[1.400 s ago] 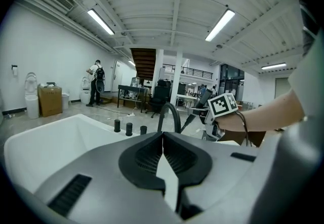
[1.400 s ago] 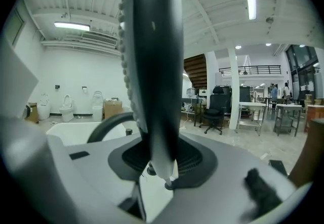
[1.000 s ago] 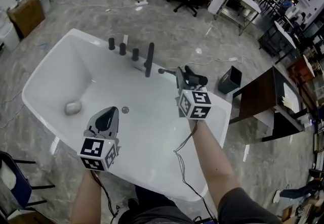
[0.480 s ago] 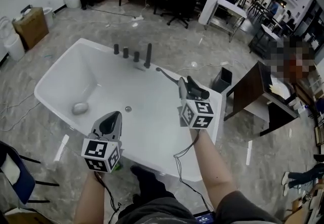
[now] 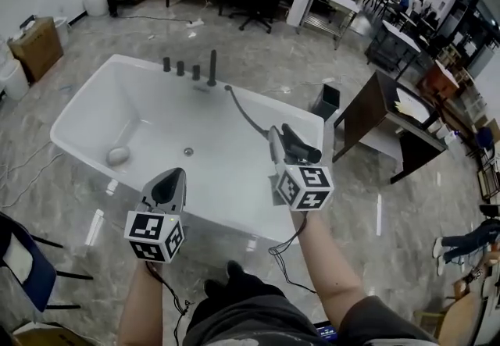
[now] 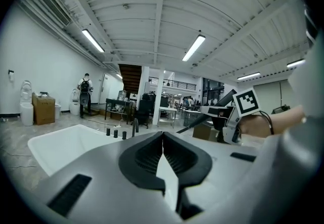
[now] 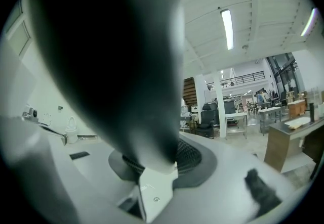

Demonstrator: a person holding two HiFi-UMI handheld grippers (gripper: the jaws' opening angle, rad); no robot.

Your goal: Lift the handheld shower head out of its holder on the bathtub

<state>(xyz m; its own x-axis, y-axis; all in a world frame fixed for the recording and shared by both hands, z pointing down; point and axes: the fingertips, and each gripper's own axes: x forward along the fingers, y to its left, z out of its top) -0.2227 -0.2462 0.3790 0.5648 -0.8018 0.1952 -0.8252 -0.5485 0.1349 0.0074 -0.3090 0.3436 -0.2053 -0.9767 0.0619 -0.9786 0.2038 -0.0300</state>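
The black shower head [image 5: 301, 148] is clamped in my right gripper [image 5: 286, 141], held out above the near right part of the white bathtub [image 5: 92, 94]. Its dark hose [image 5: 245, 119] runs back to the far rim, by the tall black faucet [image 5: 212, 67] and the row of black knobs [image 5: 180, 67]. In the right gripper view the shower head [image 7: 111, 56] fills the left side as a dark blur between the jaws. My left gripper [image 5: 169, 183] hangs over the tub's near rim, its jaws shut with nothing in them [image 6: 162, 136]. The left gripper view shows the right gripper [image 6: 237, 115] at the right.
A rounded grey object [image 5: 118, 155] lies in the tub near the drain [image 5: 187, 151]. A dark wooden table [image 5: 391, 114] and a black bin [image 5: 326, 102] stand right of the tub. A cardboard box [image 5: 35, 44] is at the far left, a blue chair [image 5: 19, 274] near left.
Both grippers have drawn back from the faucet end toward the tub's near rim. The shower head came along in the right gripper and the hose now stretches out across the tub.
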